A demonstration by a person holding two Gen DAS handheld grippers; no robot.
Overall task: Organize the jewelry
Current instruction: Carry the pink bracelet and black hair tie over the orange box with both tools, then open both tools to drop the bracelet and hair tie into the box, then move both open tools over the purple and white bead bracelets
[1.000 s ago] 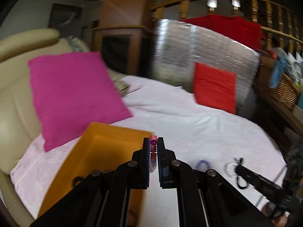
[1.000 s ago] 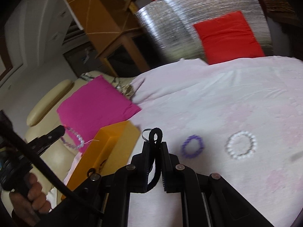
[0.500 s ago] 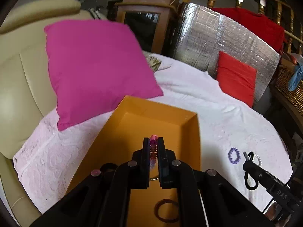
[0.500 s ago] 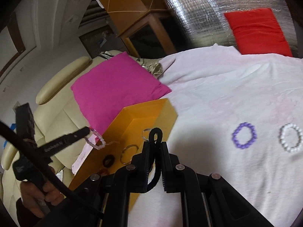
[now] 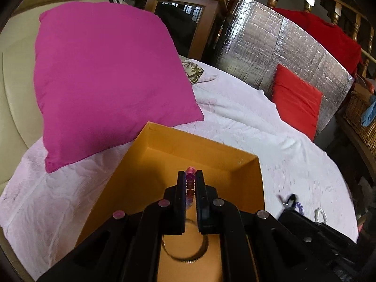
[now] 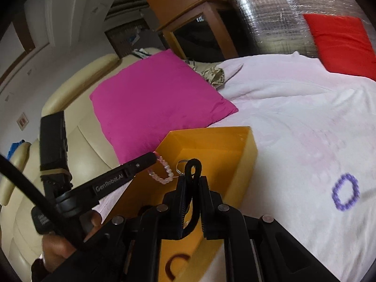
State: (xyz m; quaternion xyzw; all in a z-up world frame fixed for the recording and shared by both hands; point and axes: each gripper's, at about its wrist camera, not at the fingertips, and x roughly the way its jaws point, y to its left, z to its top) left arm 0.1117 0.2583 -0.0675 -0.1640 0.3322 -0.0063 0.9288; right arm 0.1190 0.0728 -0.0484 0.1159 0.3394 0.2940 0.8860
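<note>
An open orange box (image 5: 204, 150) (image 6: 211, 141) lies on the pale pink bedspread. My left gripper (image 5: 190, 178) (image 6: 155, 158) hangs over the inside of the box, shut on a pink beaded bracelet (image 5: 189, 184) (image 6: 162, 175) that dangles from its tips. My right gripper (image 6: 193, 182) (image 5: 288, 201) is shut on a black elastic loop (image 6: 193, 166), over the box's right part. A thin metal bangle (image 5: 185, 251) and a brown ring (image 6: 176, 265) lie in the box. A purple bead bracelet (image 6: 346, 195) (image 5: 299, 208) and a white bead bracelet (image 5: 320, 215) lie on the spread to the right.
A magenta pillow (image 5: 105, 82) leans on a cream sofa (image 5: 14, 89) just behind the box. A red pillow (image 5: 296, 101) rests against a silver foil panel (image 5: 277, 54) at the back right. A hand (image 6: 58, 246) holds the left gripper's handle.
Both grippers have swung left with their loads. The left one came over the box and dropped toward it; the right one left the loose bracelets and reached the box.
</note>
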